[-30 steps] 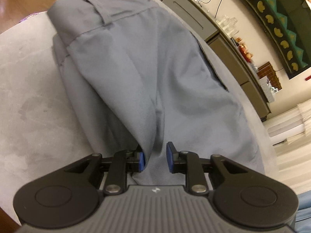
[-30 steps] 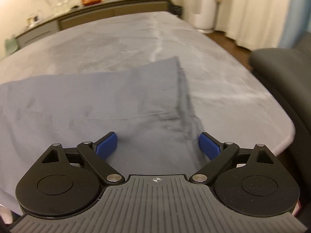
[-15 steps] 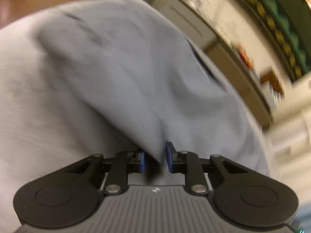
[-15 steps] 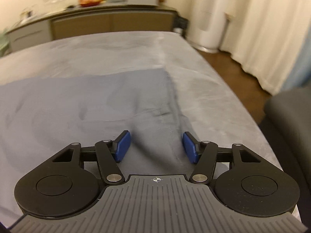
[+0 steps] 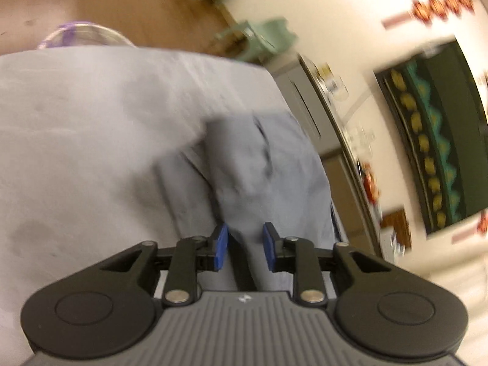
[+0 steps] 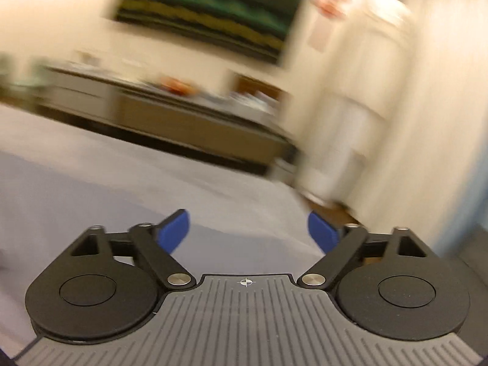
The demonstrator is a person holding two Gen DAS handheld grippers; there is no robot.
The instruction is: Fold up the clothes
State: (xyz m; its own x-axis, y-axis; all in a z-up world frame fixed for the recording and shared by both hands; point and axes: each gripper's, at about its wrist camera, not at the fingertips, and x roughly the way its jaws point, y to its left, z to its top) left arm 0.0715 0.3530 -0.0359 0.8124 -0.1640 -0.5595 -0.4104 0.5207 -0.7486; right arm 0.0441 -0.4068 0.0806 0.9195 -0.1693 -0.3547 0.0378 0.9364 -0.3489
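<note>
Seemingly mid-fold, the left tool (image 5: 243, 245) pinched the bunched grey-blue cotton trousers (image 5: 259, 164) over the grey table (image 5: 76, 140); the right tool (image 6: 247, 231) gaped empty.

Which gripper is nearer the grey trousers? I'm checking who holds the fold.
Left. The left gripper has the grey trousers running between its fingers. The right gripper is wide open over the bare table cover, with no trousers in its view.
</note>
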